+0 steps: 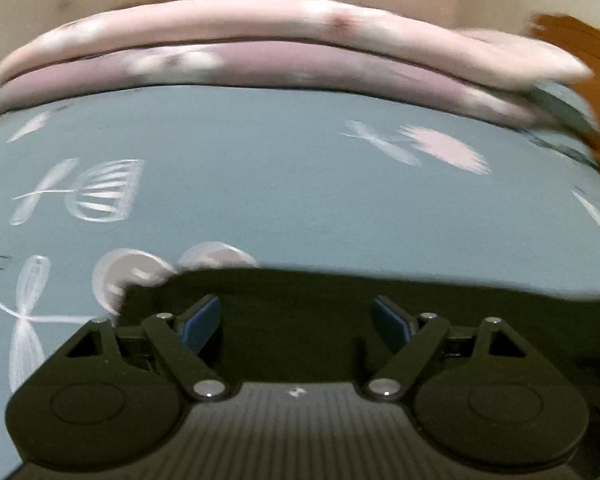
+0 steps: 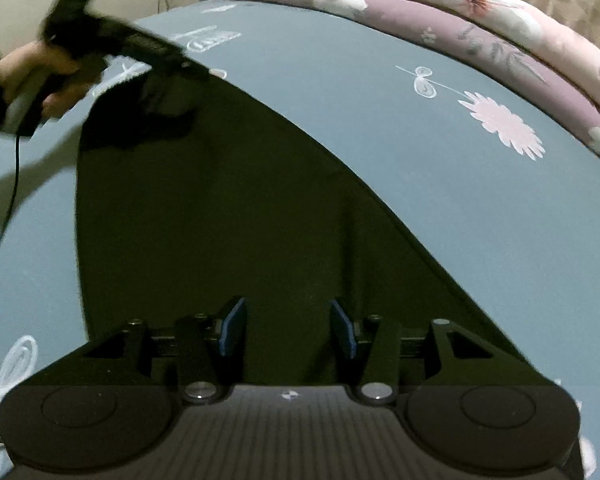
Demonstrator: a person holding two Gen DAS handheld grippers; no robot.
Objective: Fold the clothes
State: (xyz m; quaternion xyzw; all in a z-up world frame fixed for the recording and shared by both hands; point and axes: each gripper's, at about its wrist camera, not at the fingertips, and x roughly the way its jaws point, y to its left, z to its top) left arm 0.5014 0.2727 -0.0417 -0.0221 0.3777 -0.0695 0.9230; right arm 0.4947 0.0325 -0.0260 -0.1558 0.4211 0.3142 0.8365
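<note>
Dark garment (image 2: 228, 208) lies flat on the blue-grey bed sheet (image 2: 440, 200), narrowing toward 11 o'clock in the right wrist view; right claw (image 2: 288, 332) jaws apart above it, gripping nothing; left claw (image 1: 298, 322) jaws wide apart over the garment's edge, empty; a hand (image 2: 40, 72) holds it at 10 o'clock; folded pink quilts (image 1: 284, 44) at 12 o'clock.

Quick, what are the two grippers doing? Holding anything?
Left hand-held gripper: open, holding nothing.
Right hand-held gripper: open over the dark cloth, not gripping it.
</note>
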